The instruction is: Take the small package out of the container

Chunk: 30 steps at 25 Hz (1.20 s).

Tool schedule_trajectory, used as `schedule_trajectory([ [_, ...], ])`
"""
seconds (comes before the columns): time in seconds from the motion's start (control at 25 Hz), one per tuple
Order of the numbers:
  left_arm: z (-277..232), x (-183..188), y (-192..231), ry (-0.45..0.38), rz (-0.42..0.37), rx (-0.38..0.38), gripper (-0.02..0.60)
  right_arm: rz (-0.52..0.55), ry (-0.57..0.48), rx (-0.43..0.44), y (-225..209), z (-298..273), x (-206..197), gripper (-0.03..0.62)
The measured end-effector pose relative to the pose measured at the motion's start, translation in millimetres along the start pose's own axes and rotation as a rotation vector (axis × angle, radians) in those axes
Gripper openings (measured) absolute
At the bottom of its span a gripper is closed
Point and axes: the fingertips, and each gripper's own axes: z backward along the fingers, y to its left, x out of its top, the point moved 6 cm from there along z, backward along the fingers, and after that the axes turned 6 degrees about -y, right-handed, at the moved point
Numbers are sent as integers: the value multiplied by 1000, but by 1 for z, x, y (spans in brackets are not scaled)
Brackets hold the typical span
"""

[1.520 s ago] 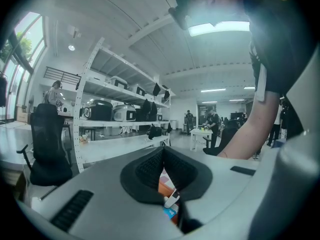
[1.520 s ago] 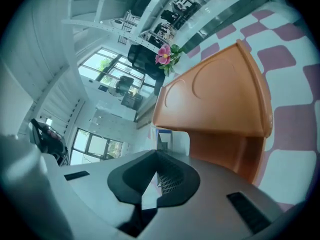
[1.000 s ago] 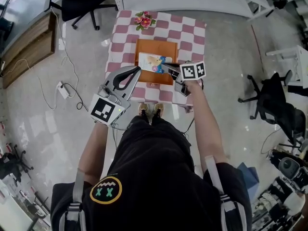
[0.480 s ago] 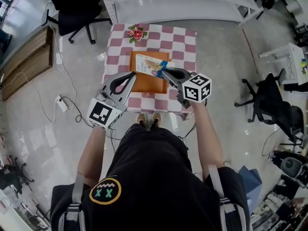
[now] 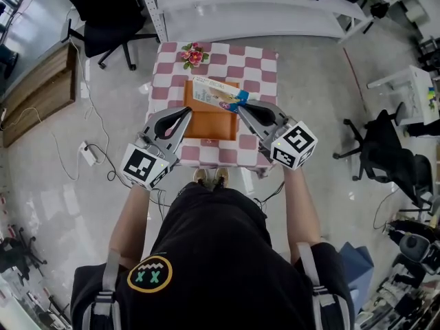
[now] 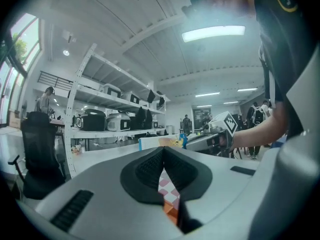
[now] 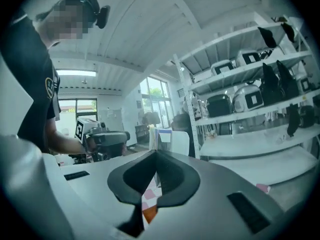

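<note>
The small package (image 5: 214, 92), white and blue with a yellow picture, hangs tilted over the far edge of the orange container (image 5: 210, 124). My right gripper (image 5: 240, 106) is shut on its near right corner. In the right gripper view the package (image 7: 165, 141) stands up just beyond the closed tips of the right gripper (image 7: 156, 154). My left gripper (image 5: 187, 111) is shut on nothing, its tips over the container's left edge. In the left gripper view, past the closed left gripper (image 6: 163, 151), I see the package (image 6: 161, 142) and the right gripper (image 6: 215, 136).
The container sits on a small table with a pink and white checkered cloth (image 5: 262, 71). A flower bunch (image 5: 194, 54) lies at the table's far left. A black office chair (image 5: 103, 16) and white shelving (image 5: 275, 12) stand beyond; another chair (image 5: 381, 160) is at the right.
The right gripper has lifted the package out of the container and carried it toward the far edge, its marker cube swinging right and nearer. The left gripper barely moved.
</note>
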Motion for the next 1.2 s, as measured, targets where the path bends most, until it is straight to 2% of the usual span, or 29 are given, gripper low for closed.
schedule_trajectory([
  [0.28, 2, 19, 1, -26, -10, 8, 17, 180, -104, 1, 20, 17, 34, 23],
  [0.6, 6, 15, 2, -11, -33, 7, 17, 341, -193, -37, 47, 23, 51, 23],
  [0.88, 3, 16, 2, 6, -79, 0, 17, 326, -186, -73, 50, 30, 41, 25],
  [1.2, -1, 18, 3, 9, -97, -14, 17, 340, -171, -110, 46, 29, 39, 23],
])
